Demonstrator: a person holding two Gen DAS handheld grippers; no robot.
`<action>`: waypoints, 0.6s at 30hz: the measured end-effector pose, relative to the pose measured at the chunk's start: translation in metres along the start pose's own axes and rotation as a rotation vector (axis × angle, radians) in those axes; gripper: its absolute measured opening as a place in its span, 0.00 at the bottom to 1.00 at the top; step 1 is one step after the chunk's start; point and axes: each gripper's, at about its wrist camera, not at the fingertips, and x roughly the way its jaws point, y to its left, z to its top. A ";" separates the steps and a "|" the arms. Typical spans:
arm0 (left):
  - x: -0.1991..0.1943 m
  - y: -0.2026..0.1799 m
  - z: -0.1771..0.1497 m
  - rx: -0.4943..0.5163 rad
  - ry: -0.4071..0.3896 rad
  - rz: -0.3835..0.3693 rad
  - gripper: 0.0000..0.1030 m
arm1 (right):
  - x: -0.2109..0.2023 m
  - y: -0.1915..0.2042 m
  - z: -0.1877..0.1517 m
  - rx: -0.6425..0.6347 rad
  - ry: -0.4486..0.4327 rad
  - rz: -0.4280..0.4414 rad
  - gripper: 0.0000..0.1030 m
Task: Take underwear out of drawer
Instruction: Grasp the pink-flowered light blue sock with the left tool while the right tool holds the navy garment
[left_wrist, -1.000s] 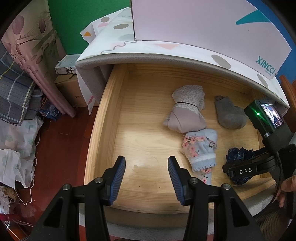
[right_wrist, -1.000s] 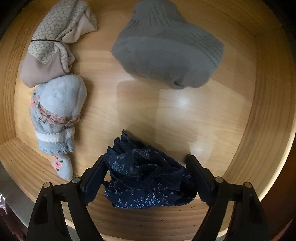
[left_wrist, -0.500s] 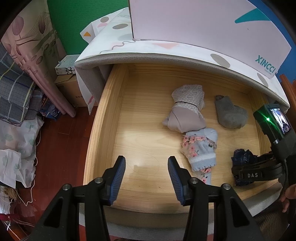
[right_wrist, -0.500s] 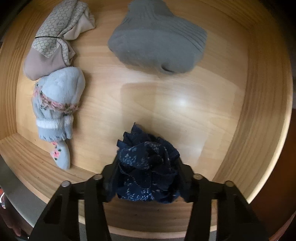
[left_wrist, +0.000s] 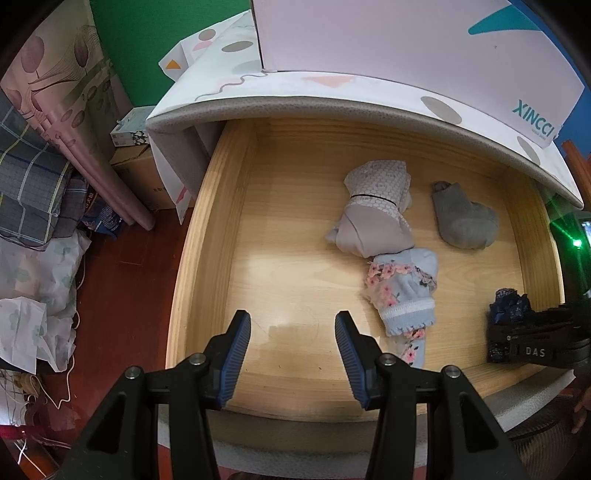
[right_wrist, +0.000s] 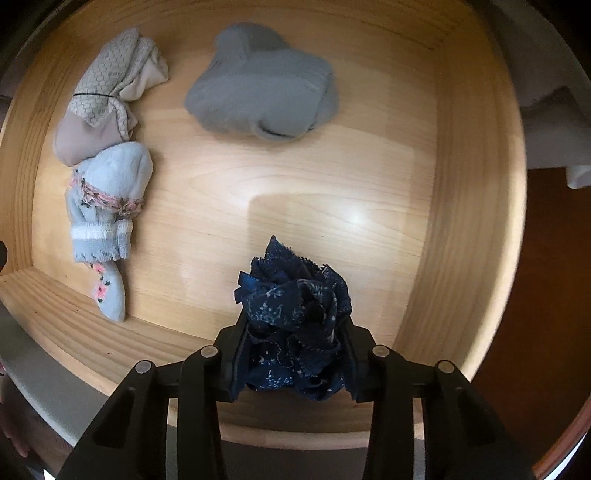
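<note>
Right tongs (right_wrist: 293, 354) clamped on bunched navy lace underwear (right_wrist: 295, 314), at the near right of the open light-wood drawer (left_wrist: 192, 258). Left tongs (left_wrist: 291, 354) gape empty above the near edge. Beyond: pale-blue floral sock (right_wrist: 107, 199), beige honeycomb-print bundle (right_wrist: 107, 96) touching it, grey knit sock (right_wrist: 262, 99) farther back, apart.

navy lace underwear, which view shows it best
The right wrist view: the navy lace underwear fills the centre, bunched between the right gripper pads. The left wrist view shows only a dark scrap at its right edge.
</note>
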 end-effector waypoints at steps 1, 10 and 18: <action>0.000 0.000 0.000 0.001 0.002 -0.001 0.47 | -0.002 -0.001 -0.002 -0.004 -0.005 -0.005 0.35; 0.006 0.002 0.001 -0.008 0.036 -0.021 0.47 | -0.017 -0.009 -0.008 0.005 -0.055 -0.005 0.35; 0.017 -0.008 0.003 0.030 0.104 -0.028 0.47 | -0.015 -0.013 -0.004 0.007 -0.064 0.009 0.35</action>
